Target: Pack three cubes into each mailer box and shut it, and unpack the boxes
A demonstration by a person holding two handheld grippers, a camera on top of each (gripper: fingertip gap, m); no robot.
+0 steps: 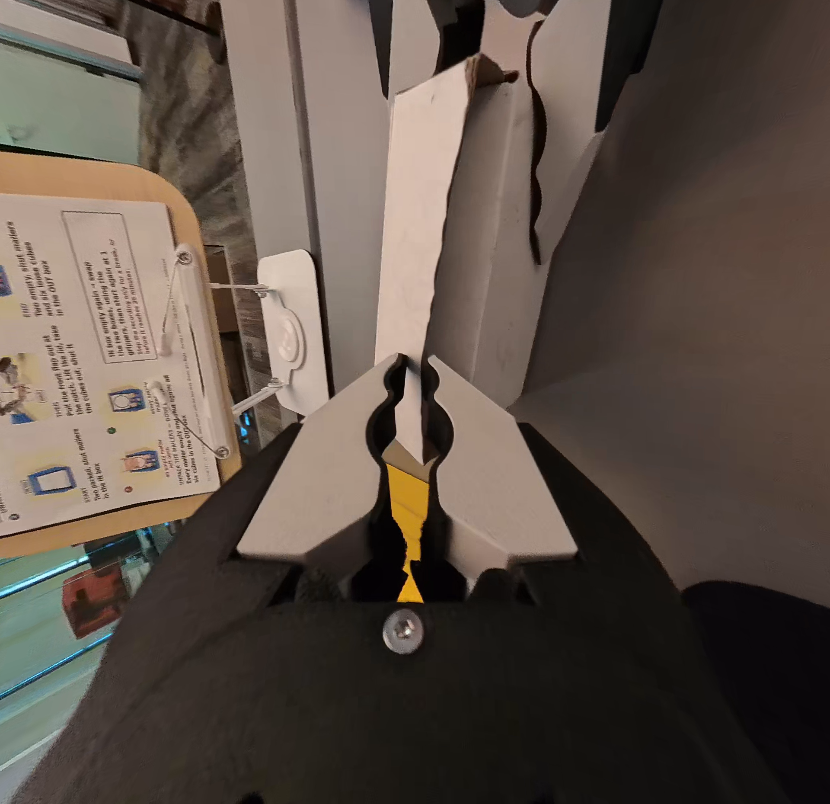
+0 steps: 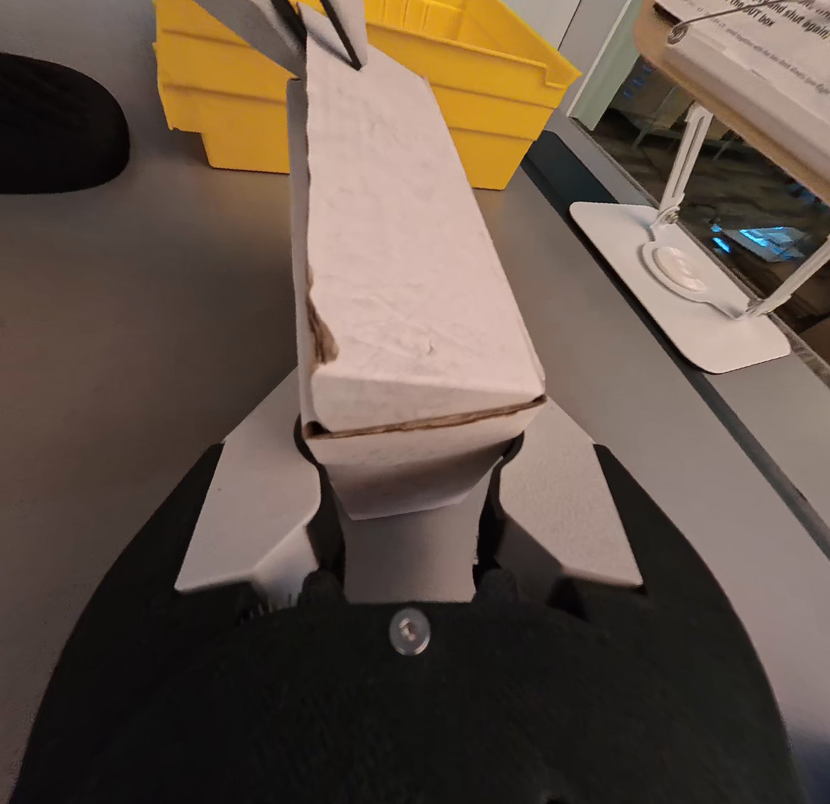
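Observation:
A white mailer box (image 2: pixel 395 243) with its lid down is held between both grippers above the grey table. My right gripper (image 2: pixel 409 432) is shut on the box's near end, one finger on each side wall. My left gripper (image 1: pixel 415 364) is shut on the thin cardboard edge at the far end of the mailer box (image 1: pixel 417 243). It also shows at the top of the right wrist view (image 2: pixel 332 63). A grey finger of the right gripper (image 1: pixel 566 162) shows beside the box in the left wrist view. No cubes are in view.
A yellow bin (image 2: pixel 471 86) stands on the table (image 2: pixel 134 288) behind the box. A white stand (image 2: pixel 673 288) holding a wooden board with an instruction sheet (image 1: pixel 90 333) sits at the table's right edge. A black rounded object (image 2: pixel 54 126) lies at the left. The grippers' ends are close to 9 cm from one another.

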